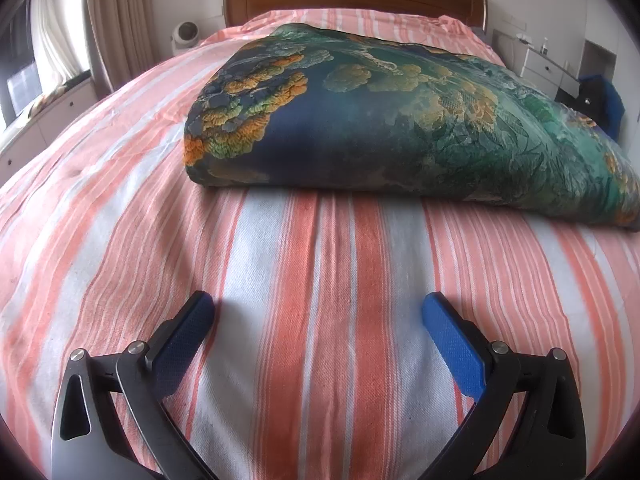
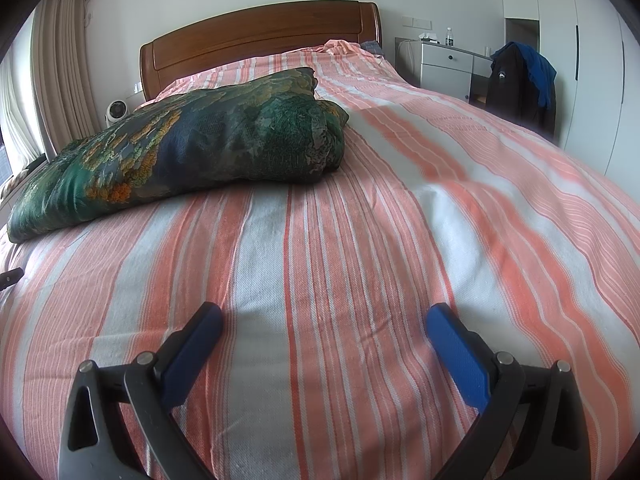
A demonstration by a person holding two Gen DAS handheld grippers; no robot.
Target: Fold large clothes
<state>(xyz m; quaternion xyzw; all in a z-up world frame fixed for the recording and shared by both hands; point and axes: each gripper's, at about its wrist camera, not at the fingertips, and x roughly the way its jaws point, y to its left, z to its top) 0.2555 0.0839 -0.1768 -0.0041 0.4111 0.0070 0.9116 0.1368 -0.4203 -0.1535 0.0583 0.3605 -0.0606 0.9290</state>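
A large folded cloth (image 1: pixel 400 120) with a green, navy and orange leaf print lies in a thick bundle on the striped bed (image 1: pixel 312 288). In the right wrist view the same folded cloth (image 2: pixel 192 148) sits left of centre, its folded end toward the right. My left gripper (image 1: pixel 318 308) hovers just above the sheet, in front of the bundle, open and empty. My right gripper (image 2: pixel 324 316) is also open with nothing between its blue pads (image 2: pixel 456 348), nearer than the bundle and to its right.
A wooden headboard (image 2: pixel 260 36) closes the far end of the bed. A small white fan (image 2: pixel 116 112) and curtains (image 2: pixel 64 68) stand at the left. White drawers (image 2: pixel 448 64) and a chair draped with dark and blue clothes (image 2: pixel 520 88) stand at the right.
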